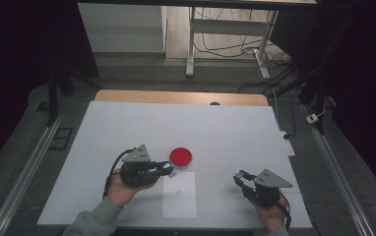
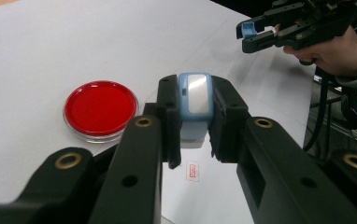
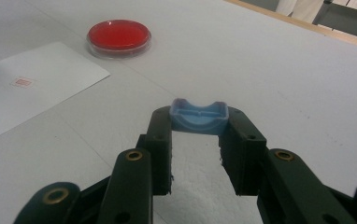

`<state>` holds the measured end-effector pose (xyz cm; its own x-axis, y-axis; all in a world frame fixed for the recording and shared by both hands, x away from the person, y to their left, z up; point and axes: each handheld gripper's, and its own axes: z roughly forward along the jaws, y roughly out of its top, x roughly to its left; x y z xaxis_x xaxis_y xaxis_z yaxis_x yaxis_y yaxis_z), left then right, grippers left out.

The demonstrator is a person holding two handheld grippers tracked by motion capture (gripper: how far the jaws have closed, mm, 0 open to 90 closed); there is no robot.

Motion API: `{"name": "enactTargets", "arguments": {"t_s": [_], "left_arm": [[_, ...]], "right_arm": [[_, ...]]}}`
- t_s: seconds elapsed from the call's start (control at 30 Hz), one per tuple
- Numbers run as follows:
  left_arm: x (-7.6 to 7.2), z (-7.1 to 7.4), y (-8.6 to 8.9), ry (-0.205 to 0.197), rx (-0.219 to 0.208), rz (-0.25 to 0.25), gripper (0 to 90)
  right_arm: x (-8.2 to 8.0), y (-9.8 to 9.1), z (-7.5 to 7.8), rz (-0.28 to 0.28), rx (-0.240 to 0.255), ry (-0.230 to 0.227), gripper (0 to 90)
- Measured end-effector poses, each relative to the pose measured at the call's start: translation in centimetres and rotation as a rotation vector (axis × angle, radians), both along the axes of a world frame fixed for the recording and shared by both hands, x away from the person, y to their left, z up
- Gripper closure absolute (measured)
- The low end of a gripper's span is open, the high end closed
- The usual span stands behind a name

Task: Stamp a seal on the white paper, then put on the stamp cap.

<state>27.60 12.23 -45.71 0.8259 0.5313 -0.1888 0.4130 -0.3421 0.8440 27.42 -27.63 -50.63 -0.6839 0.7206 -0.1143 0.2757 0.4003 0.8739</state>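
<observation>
Stamp (image 1: 170,170) sits clamped in my left gripper (image 1: 166,169), held over the top edge of the paper (image 1: 178,196), just below the red dish (image 1: 180,156); my right gripper (image 1: 240,176) waits well apart to the right with the blue cap (image 1: 240,174) pinched at its tip, I judge so the stamp face stays bare for inking.

From the left gripper view, both jaws press the stamp's (image 2: 195,105) blue sides, its body upright; the dish (image 2: 101,108) lies near on the left, a small red print (image 2: 192,171) marks the paper below; the right gripper (image 2: 251,33) hangs beyond, shut on the cap (image 2: 247,29).

From the right gripper view, the jaws grip the cap (image 3: 198,115) by its ends, hollow side up; dish (image 3: 118,35) and paper (image 3: 32,84) lie ahead to the left.
</observation>
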Motion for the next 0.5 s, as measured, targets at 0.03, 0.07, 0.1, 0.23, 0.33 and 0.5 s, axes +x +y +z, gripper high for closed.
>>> {"name": "enactTargets", "arguments": {"t_s": [0.03, 0.07, 0.1, 0.23, 0.33, 0.5], "left_arm": [[0.0, -0.04, -0.01, 0.001, 0.001, 0.001, 76.0], [0.01, -0.07, -0.01, 0.002, 0.0, 0.002, 76.0], [0.02, -0.1, -0.02, 0.002, 0.001, 0.004, 76.0], [0.02, -0.14, -0.03, 0.004, 0.001, 0.004, 76.0], [0.11, -0.19, -0.01, 0.005, 0.003, 0.003, 76.0], [0.08, -0.23, -0.04, 0.006, 0.003, 0.005, 76.0]], "right_arm": [[-0.01, -0.01, 0.01, 0.0, 0.001, 0.0, 64.8], [-0.04, 0.01, 0.02, -0.003, -0.003, -0.002, 64.8], [-0.05, 0.02, 0.02, 0.001, 0.002, -0.003, 64.8], [-0.08, 0.06, 0.04, 0.004, 0.001, -0.005, 64.8], [-0.08, 0.09, 0.06, 0.004, 0.0, -0.005, 64.8], [-0.1, 0.26, 0.05, 0.004, -0.004, -0.005, 64.8]]}}
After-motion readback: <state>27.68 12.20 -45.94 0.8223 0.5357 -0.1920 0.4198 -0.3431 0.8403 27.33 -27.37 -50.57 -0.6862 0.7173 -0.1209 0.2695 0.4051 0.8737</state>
